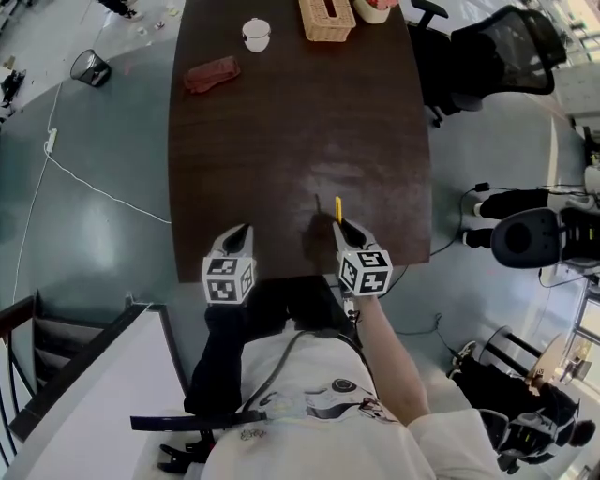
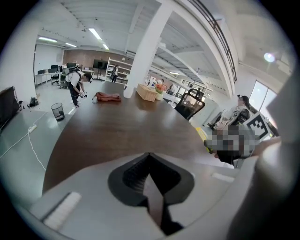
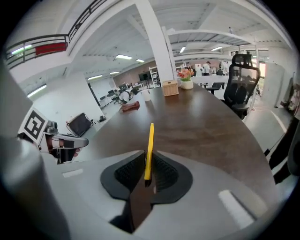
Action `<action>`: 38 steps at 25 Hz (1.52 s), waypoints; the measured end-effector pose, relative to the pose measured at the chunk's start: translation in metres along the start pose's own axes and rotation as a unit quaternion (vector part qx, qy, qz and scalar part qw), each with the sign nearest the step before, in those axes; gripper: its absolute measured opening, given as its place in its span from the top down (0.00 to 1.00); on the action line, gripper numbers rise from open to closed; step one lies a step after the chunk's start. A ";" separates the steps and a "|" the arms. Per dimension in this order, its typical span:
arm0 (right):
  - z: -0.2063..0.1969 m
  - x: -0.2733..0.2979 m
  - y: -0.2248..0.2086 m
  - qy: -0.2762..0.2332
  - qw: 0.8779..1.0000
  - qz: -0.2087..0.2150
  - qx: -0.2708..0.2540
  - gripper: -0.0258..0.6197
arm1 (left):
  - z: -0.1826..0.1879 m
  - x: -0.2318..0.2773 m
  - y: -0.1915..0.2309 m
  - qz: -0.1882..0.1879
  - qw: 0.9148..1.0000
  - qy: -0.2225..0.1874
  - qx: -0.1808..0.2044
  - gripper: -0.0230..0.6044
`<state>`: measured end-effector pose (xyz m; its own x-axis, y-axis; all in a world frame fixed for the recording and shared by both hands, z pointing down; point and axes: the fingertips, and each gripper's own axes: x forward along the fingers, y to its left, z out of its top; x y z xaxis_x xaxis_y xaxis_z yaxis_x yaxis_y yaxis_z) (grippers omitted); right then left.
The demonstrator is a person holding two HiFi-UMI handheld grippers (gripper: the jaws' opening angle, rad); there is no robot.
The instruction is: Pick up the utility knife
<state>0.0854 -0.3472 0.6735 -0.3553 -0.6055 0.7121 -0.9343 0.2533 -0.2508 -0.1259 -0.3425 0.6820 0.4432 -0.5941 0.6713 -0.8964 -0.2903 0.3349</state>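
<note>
The yellow utility knife (image 3: 149, 150) stands edge-on between my right gripper's jaws, its far end sticking out ahead over the dark wooden table (image 3: 197, 126). In the head view the right gripper (image 1: 343, 225) is shut on the knife (image 1: 338, 209) near the table's (image 1: 300, 141) near edge. My left gripper (image 1: 242, 232) hangs over the same edge to the left, its jaws closed together with nothing between them (image 2: 149, 159). The knife's yellow tip (image 2: 202, 134) shows at the right in the left gripper view.
At the table's far end lie a red cloth (image 1: 212, 73), a white cup (image 1: 256, 35) and a wicker basket (image 1: 326, 17). Black office chairs (image 1: 487, 52) stand right of the table. A waste bin (image 1: 90, 67) and a white cable (image 1: 66, 173) are on the floor at left.
</note>
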 end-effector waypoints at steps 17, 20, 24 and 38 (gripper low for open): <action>-0.004 -0.187 0.028 -0.176 0.982 0.068 -0.032 0.89 | -0.026 -0.116 -0.090 0.045 0.991 -0.123 -0.005 0.97; -0.011 -0.215 0.024 -0.192 0.979 0.067 -0.030 0.89 | -0.026 -0.135 -0.114 0.040 0.990 -0.135 0.012 0.97; -0.019 -0.244 0.038 -0.212 0.975 0.067 -0.026 0.89 | -0.035 -0.166 -0.120 0.046 0.989 -0.140 0.023 0.97; -0.105 -0.328 0.122 -0.250 0.966 0.043 -0.046 0.89 | -0.133 -0.270 -0.146 0.004 0.983 -0.175 0.057 0.97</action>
<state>0.0913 -0.0382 0.4785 -0.4224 -0.8620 0.2802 -0.9024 0.3710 -0.2192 -0.1139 -0.0396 0.5394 0.4259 -0.8128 0.3975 -0.9031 -0.3549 0.2418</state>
